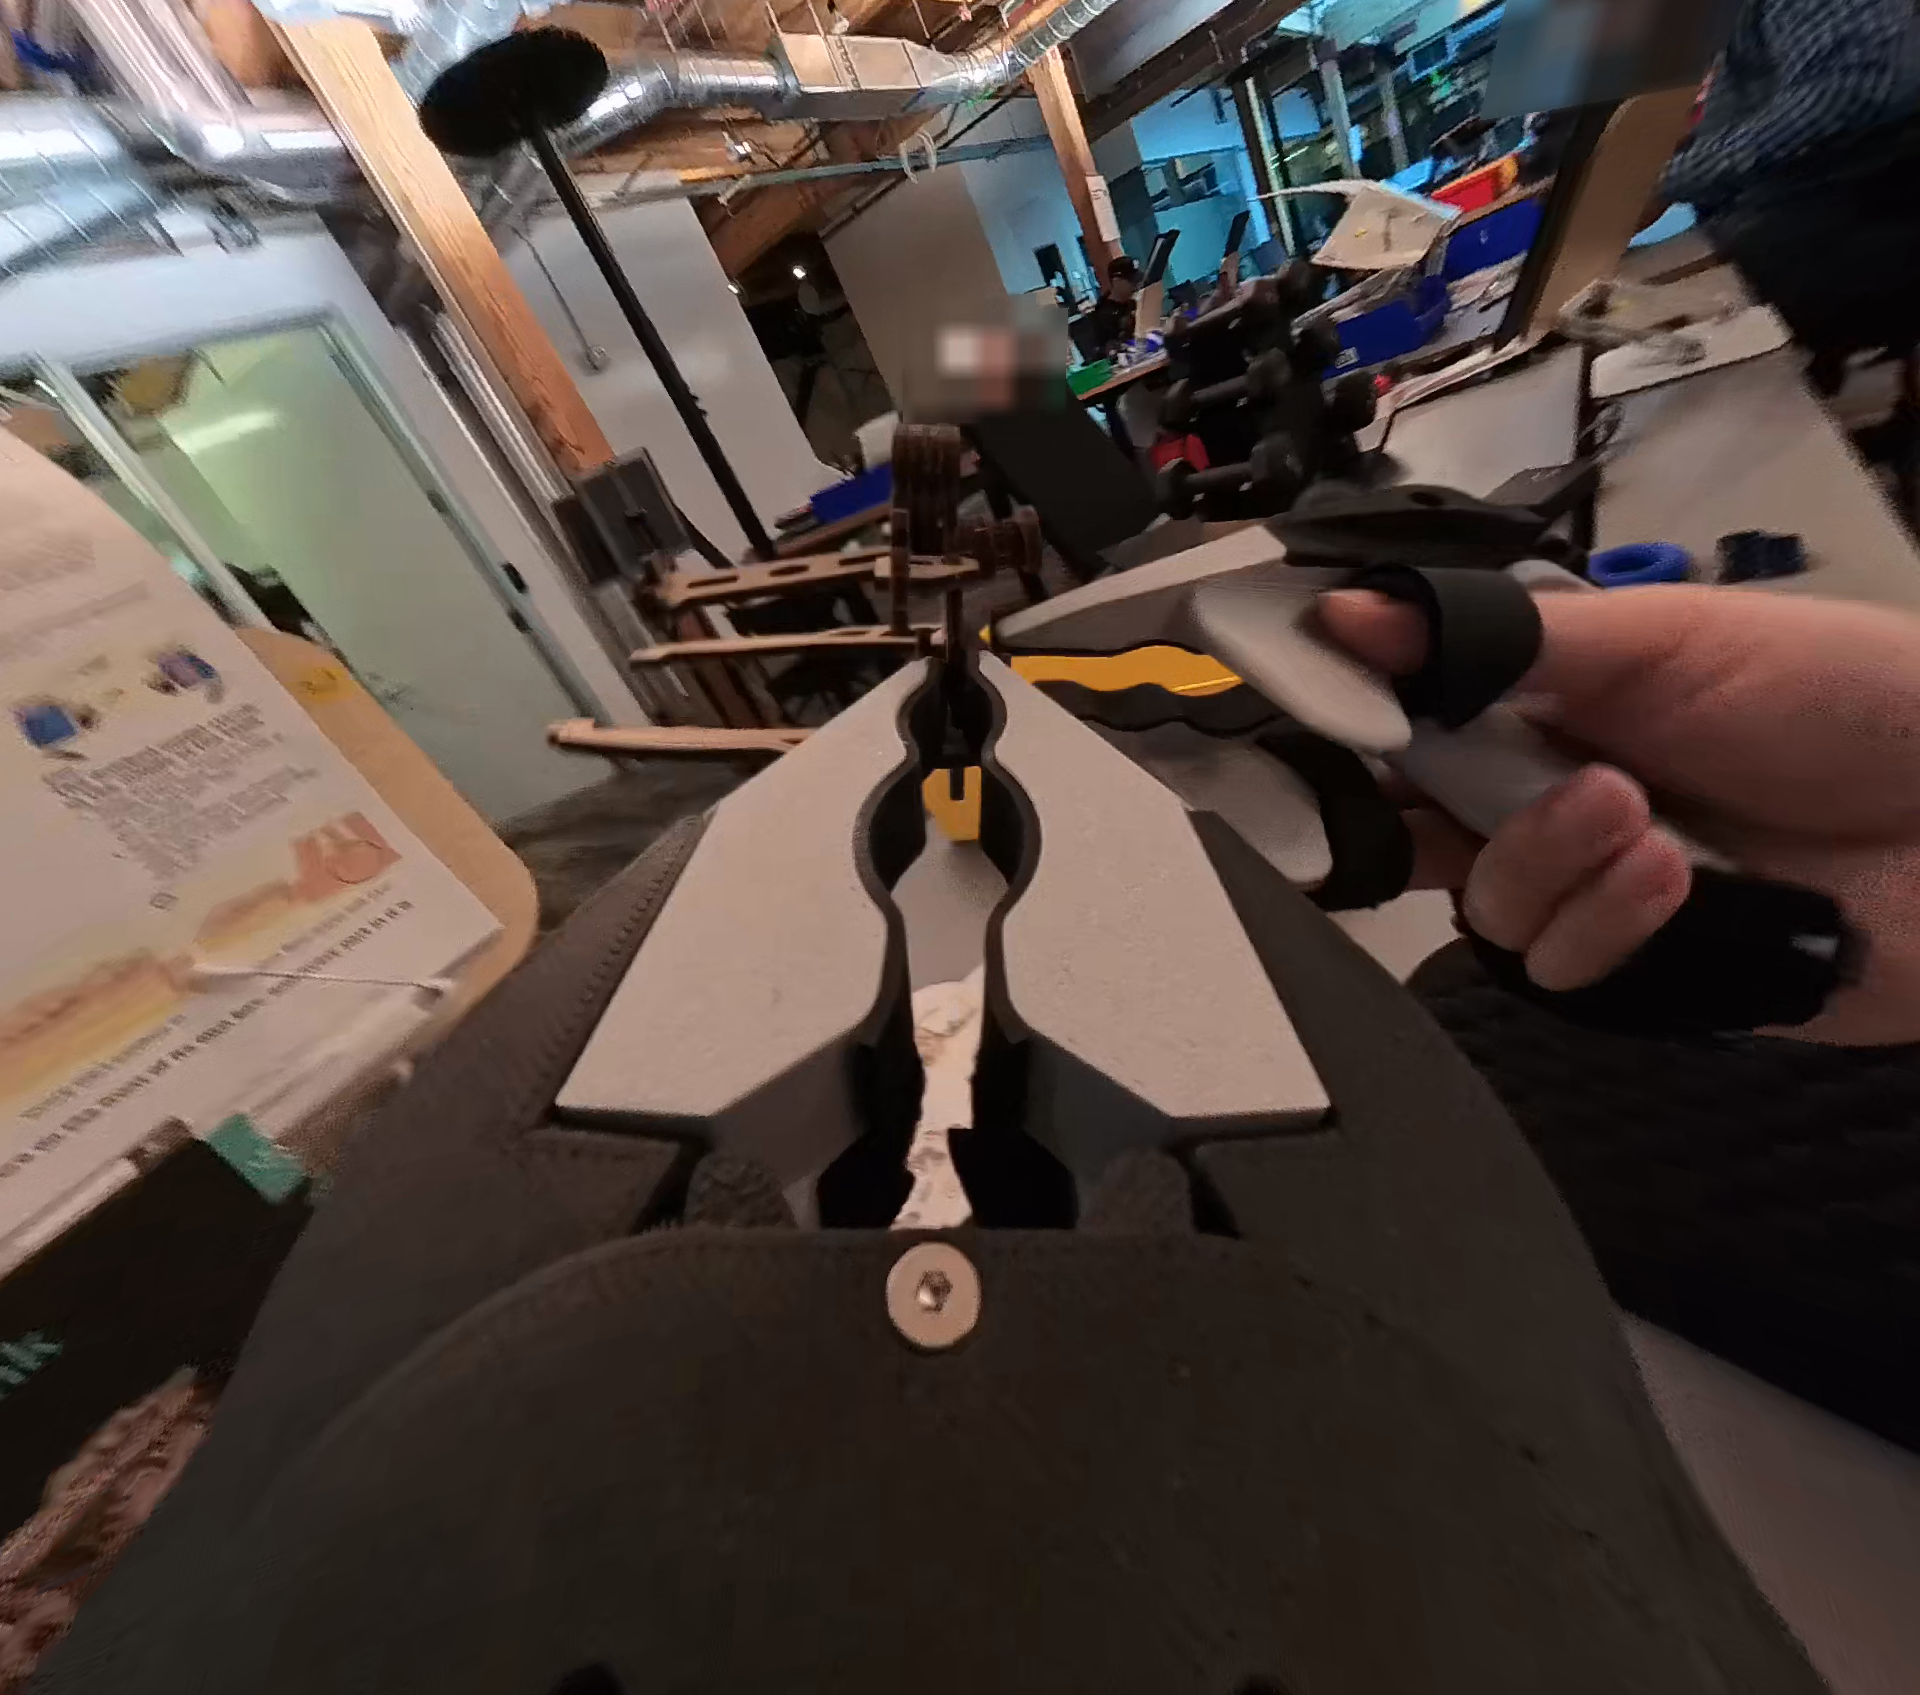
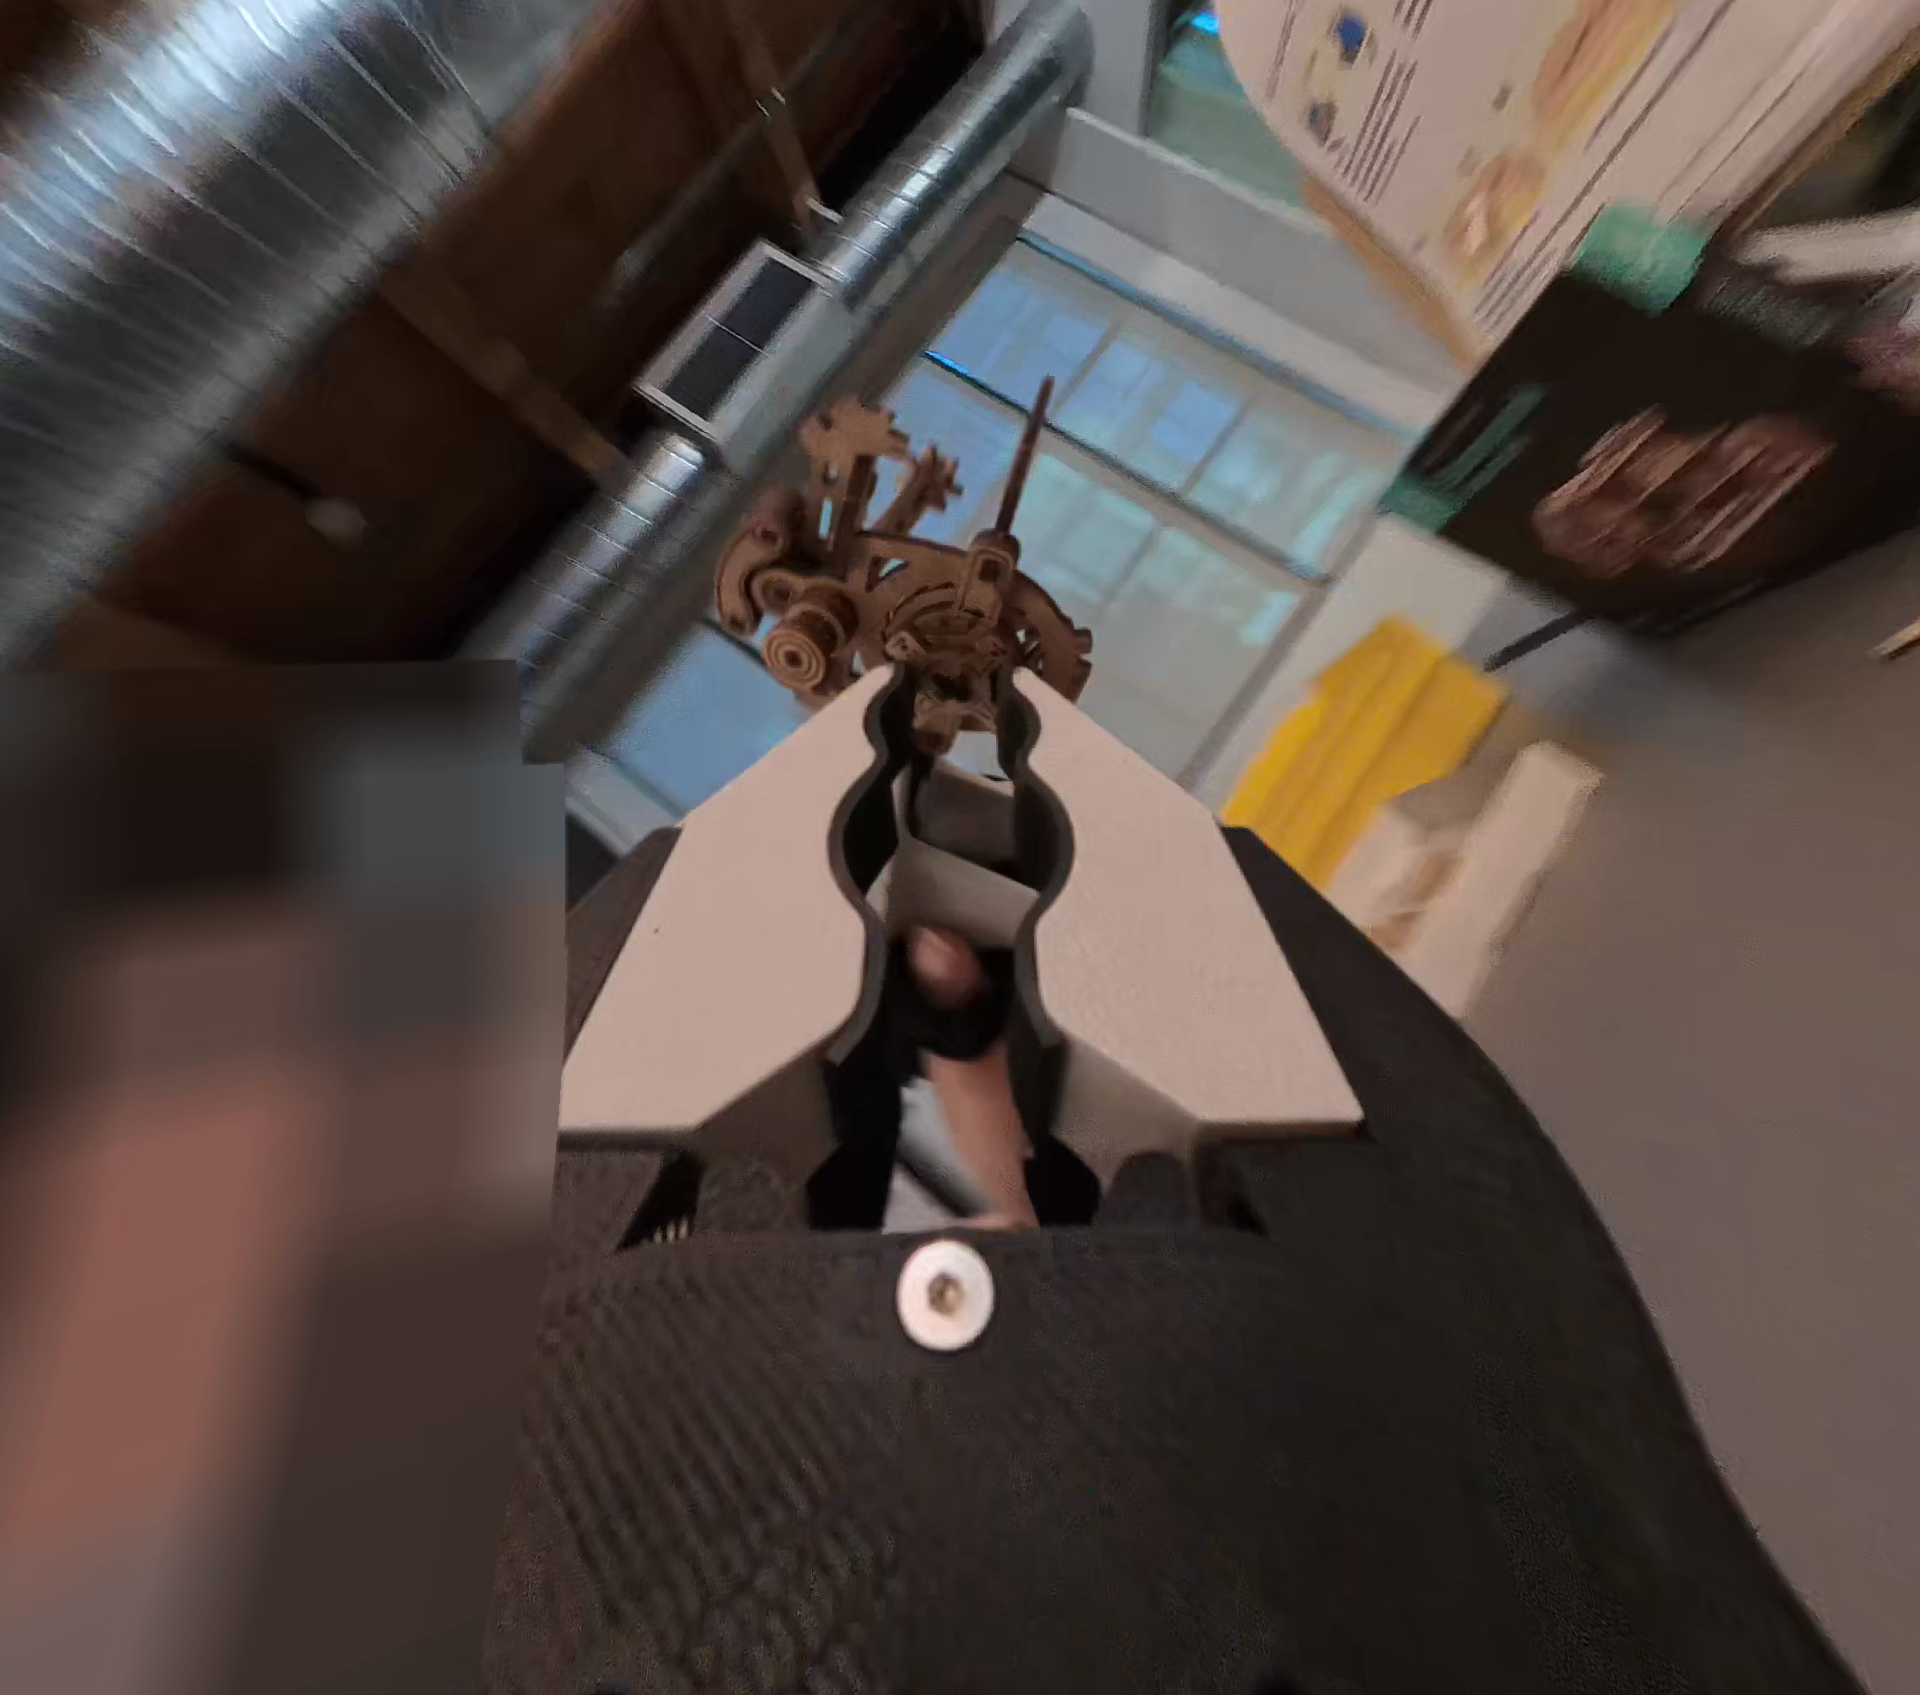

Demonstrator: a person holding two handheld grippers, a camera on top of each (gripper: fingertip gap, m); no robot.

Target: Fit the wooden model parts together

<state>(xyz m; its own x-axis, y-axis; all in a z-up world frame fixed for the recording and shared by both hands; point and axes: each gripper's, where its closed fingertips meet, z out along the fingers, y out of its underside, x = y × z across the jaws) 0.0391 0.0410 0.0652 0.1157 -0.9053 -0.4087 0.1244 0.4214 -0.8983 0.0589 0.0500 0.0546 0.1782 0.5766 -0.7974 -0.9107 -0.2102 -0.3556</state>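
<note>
- The wooden model (image 2: 904, 596) is already well built up: gears, a curved frame and a thin spike rising from it are joined into one dense cluster in the right wrist view.
- How many parts are left I cannot tell; no loose pieces show clearly in either view. My judgement is that the work is in its later stage, with a join being seated between the two claws.
- The model is held up in the air, clear of the bench, with ceiling ducts and windows behind it.
- The right claw (image 2: 951, 689) is clenched on the lower part of the model, its tips pinching the wood.
- The left claw (image 1: 951, 679) is nearly closed on a thin dark wooden piece (image 1: 948, 658) at its tips; this appears to be part of the same model, whose flat slotted arms (image 1: 790, 580) reach out to the left beyond it.
- In the left wrist view the right claw comes in from the right side and meets the left claw's tips at the model.
- The person's right hand (image 1: 1621, 762), in a dark fingerless glove, wraps the right handle with a finger on the trigger.
- An instruction sheet (image 1: 187, 814) stands propped at the left.
</note>
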